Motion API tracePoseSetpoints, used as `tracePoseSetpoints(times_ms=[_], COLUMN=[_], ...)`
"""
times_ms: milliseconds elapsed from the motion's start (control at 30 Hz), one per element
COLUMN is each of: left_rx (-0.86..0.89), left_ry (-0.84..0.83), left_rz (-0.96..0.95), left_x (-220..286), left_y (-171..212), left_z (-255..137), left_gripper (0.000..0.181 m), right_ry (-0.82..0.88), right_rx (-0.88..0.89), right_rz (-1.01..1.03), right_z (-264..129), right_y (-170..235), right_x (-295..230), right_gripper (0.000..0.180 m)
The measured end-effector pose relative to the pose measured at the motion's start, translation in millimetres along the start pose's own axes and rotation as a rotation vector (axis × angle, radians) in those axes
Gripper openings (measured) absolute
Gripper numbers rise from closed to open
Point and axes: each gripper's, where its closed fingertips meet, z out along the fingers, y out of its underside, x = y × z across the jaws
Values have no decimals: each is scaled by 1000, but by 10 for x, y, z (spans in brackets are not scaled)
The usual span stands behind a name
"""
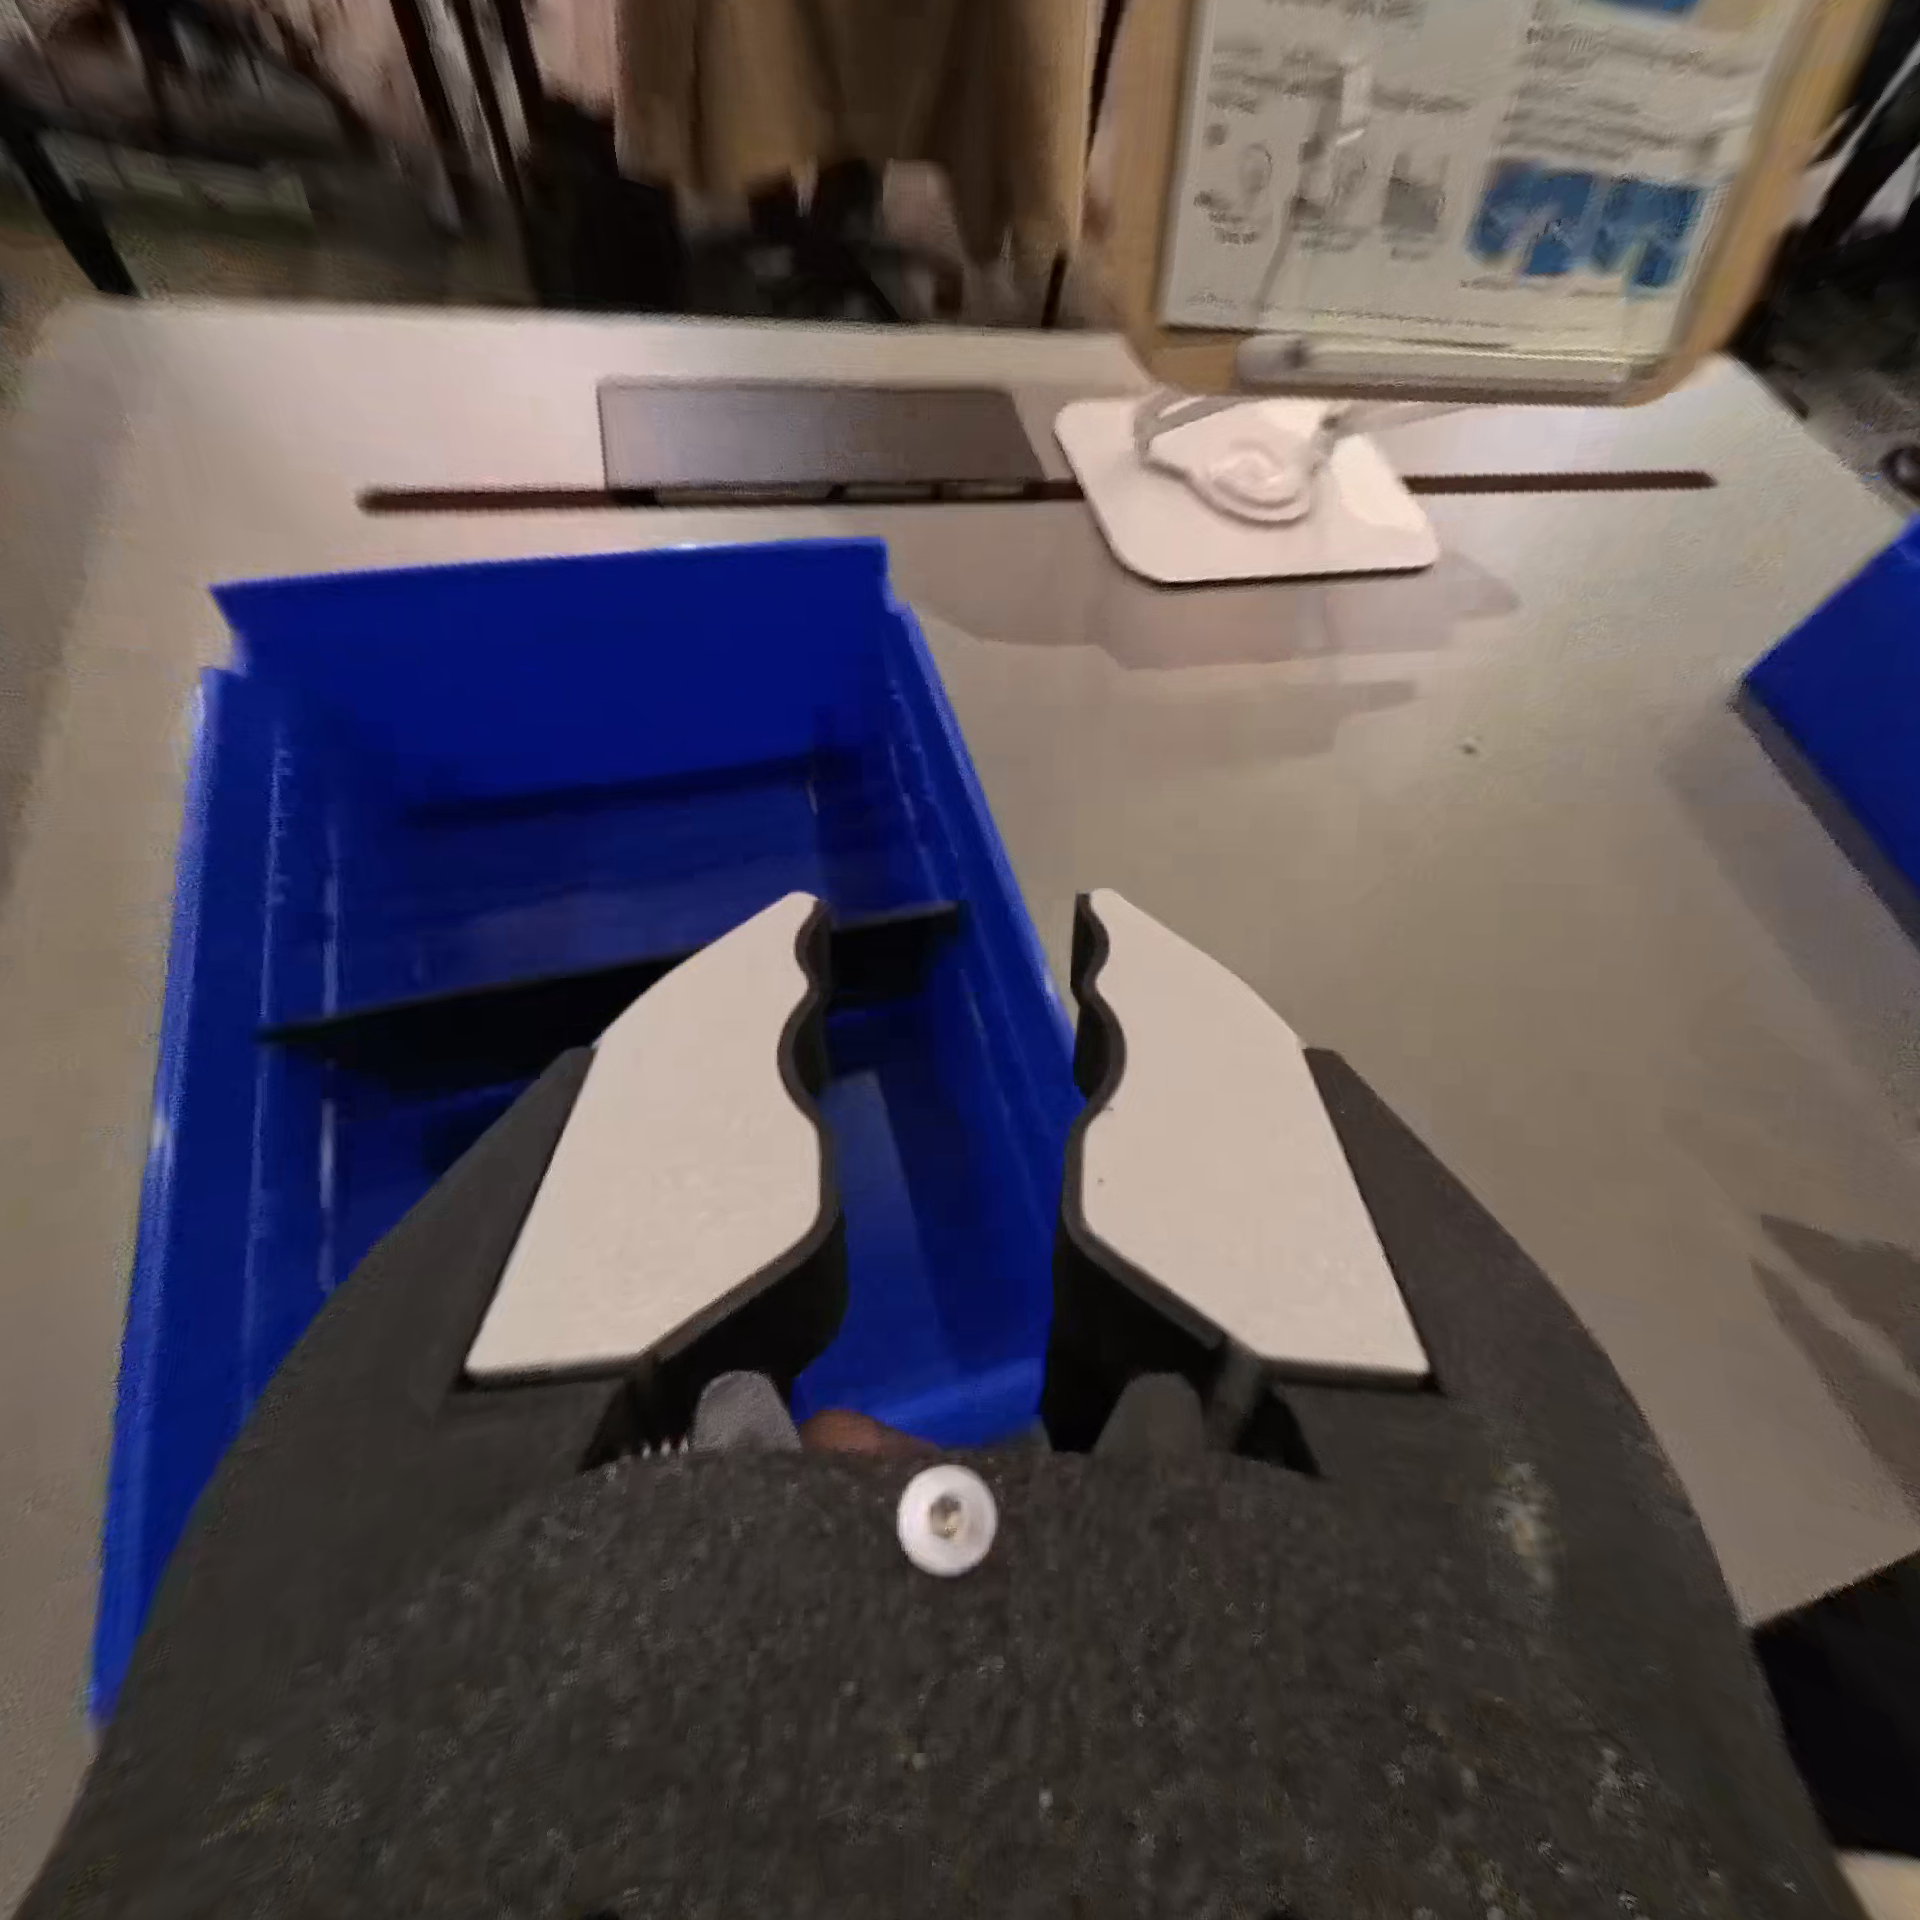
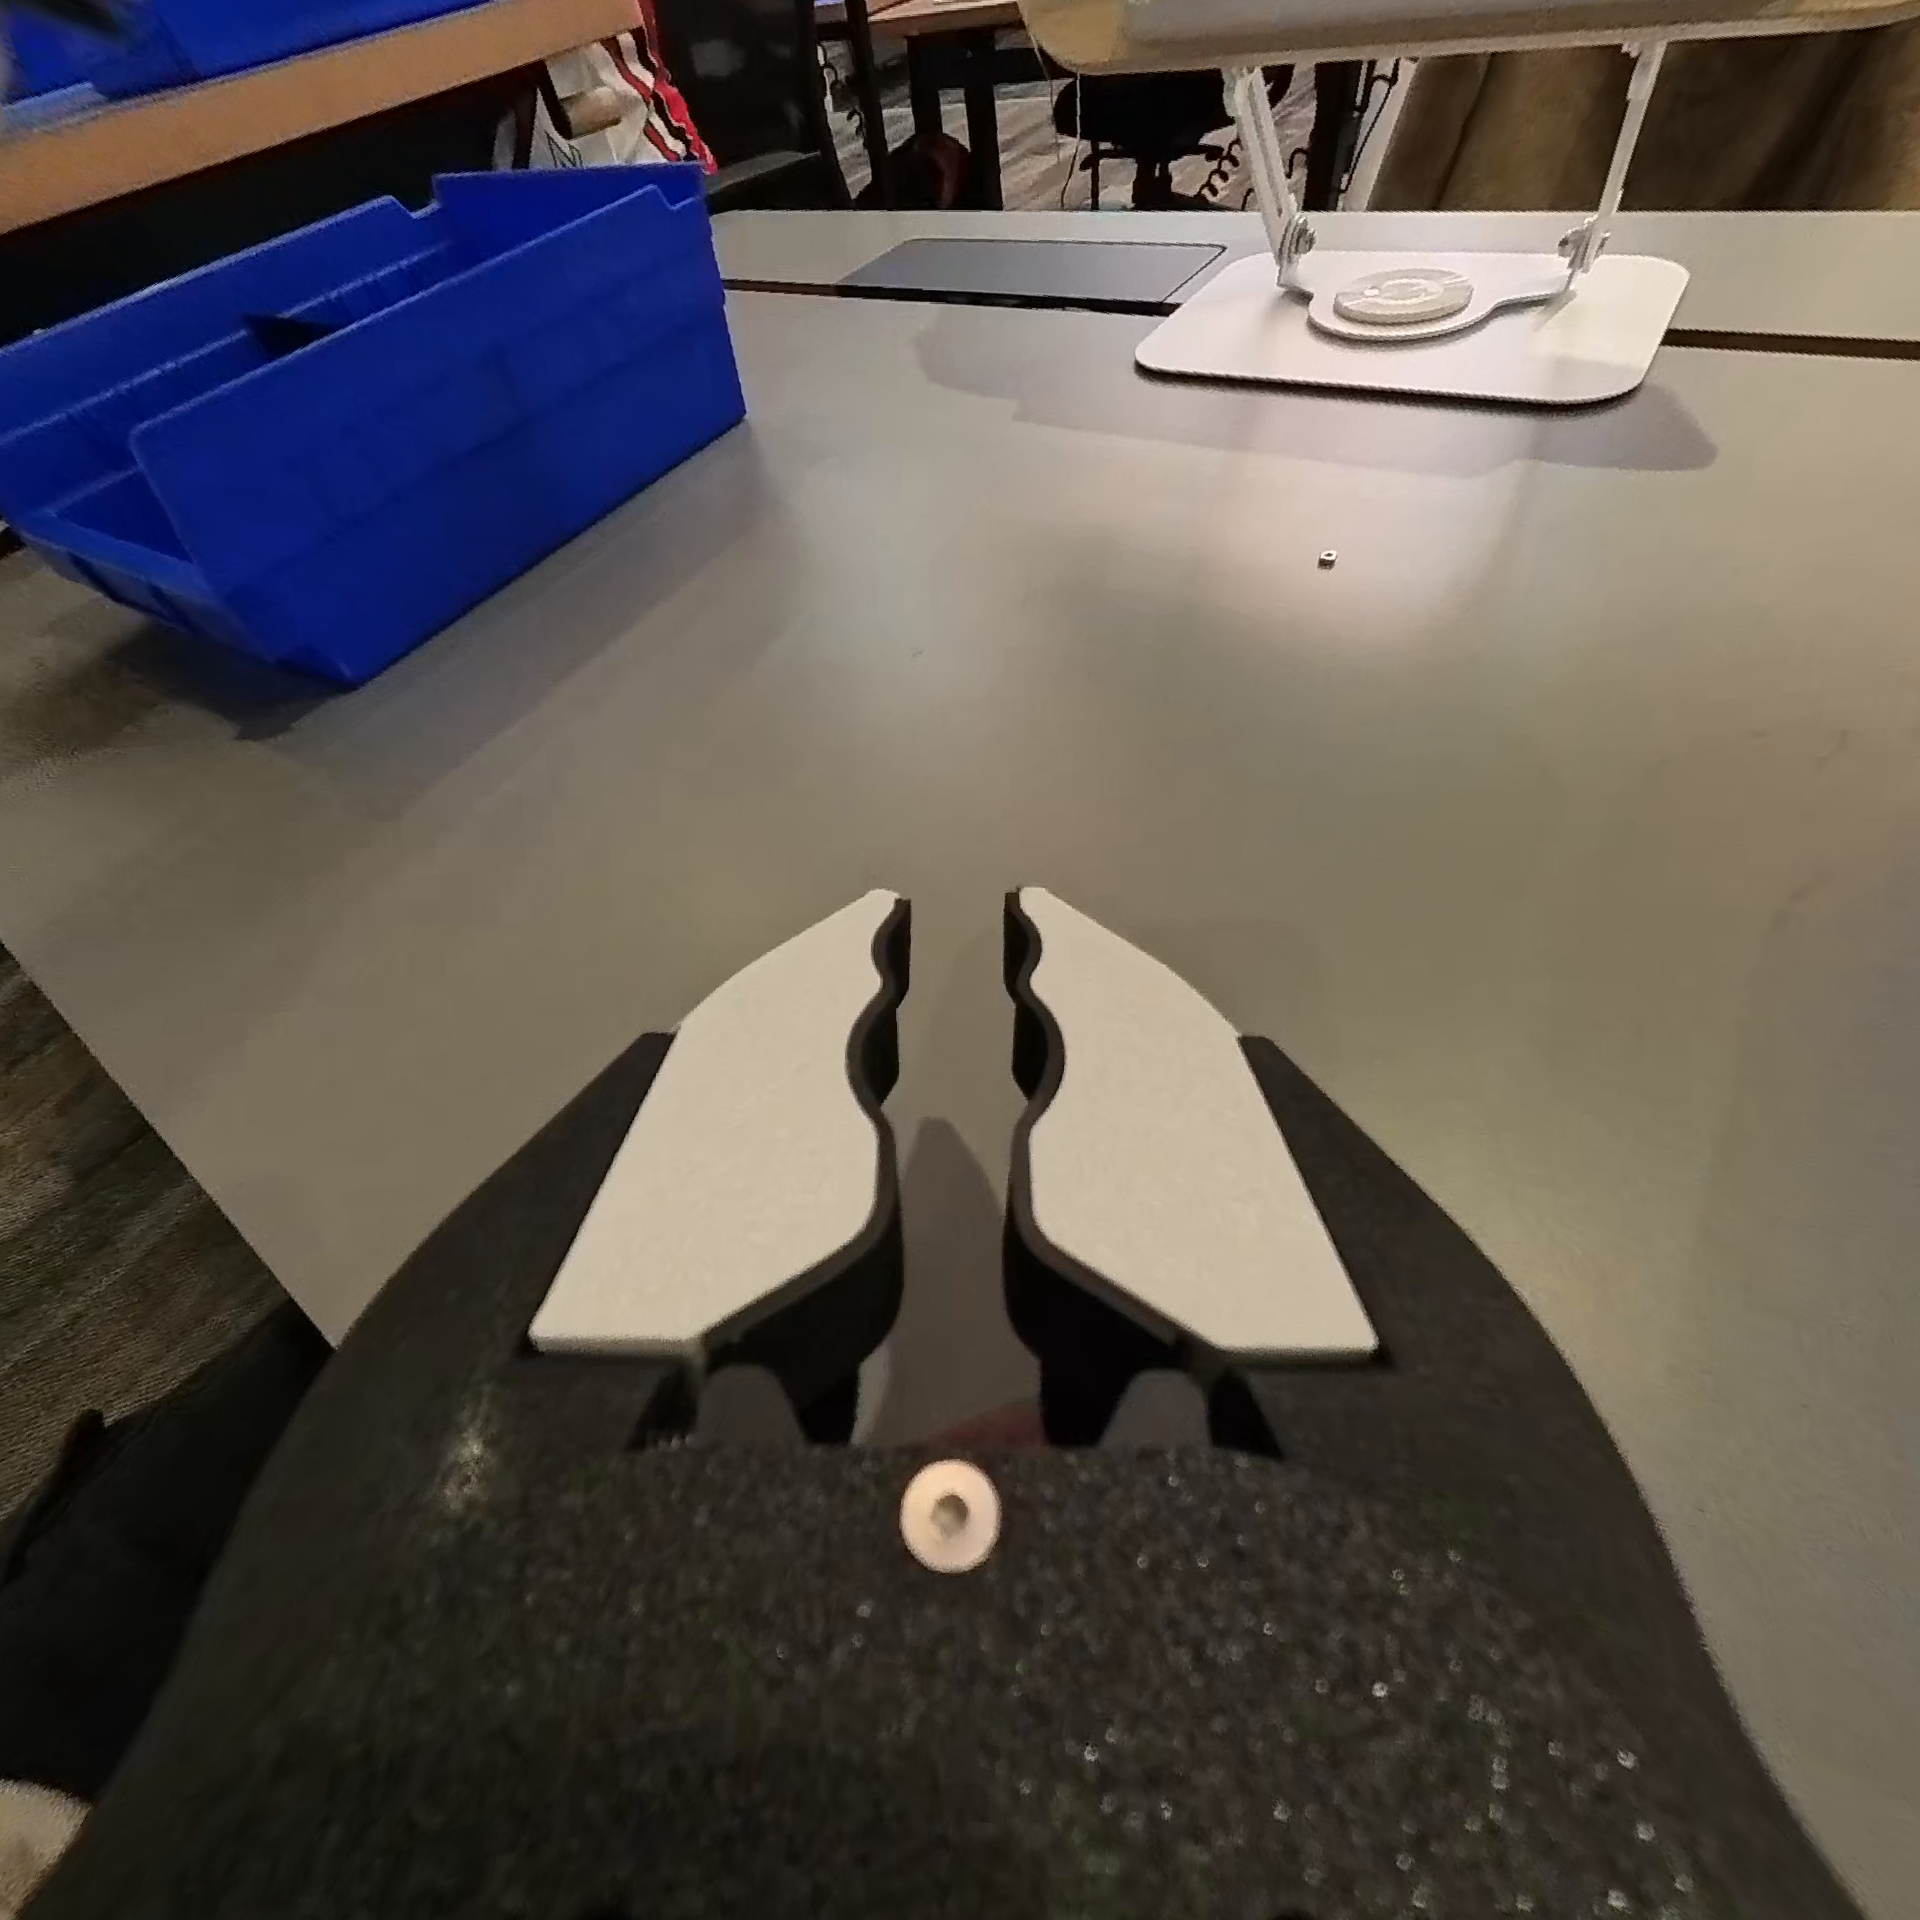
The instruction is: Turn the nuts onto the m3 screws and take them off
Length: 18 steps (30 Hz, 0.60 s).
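A small metal nut [image 2: 1326, 561] lies alone on the grey table [image 2: 1143, 727], well ahead and to the right of my right gripper [image 2: 957, 904]. The right gripper hovers low over the table's near part, its jaws a small gap apart and empty. My left gripper [image 1: 951, 914] is open and empty, held above the near right part of a blue bin [image 1: 540, 665] with black dividers [image 1: 468, 1023]. I see no screws; the bin's near compartment is hidden behind the gripper. The left wrist view is blurred.
The blue bin [image 2: 395, 416] shows at the left in the right wrist view. A white stand base [image 2: 1403, 332] with a framed sheet [image 1: 1455, 166] stands at the back. A dark flat panel [image 2: 1039, 272] lies in the table. Another blue bin's corner [image 1: 1849, 717] is at the right edge.
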Motion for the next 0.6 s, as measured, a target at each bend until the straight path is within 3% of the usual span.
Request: tracePoseSetpoints(times_ms=[100, 267, 600], left_rx=[-188, -493, -647], left_ry=[-109, -149, -150], left_rz=[-34, -10, -97], left_x=[-464, -650, -669], left_y=[-161, 83, 162], left_z=[693, 1445, 1841], left_gripper=[44, 44, 46], right_ry=[10, 13, -13], right_rx=[7, 9, 18], right_rz=[-12, -27, -29], right_z=[-8, -11, -26], right_y=[-8, -10, -15], right_x=[-2, -14, -50], right_gripper=[17, 17, 17])
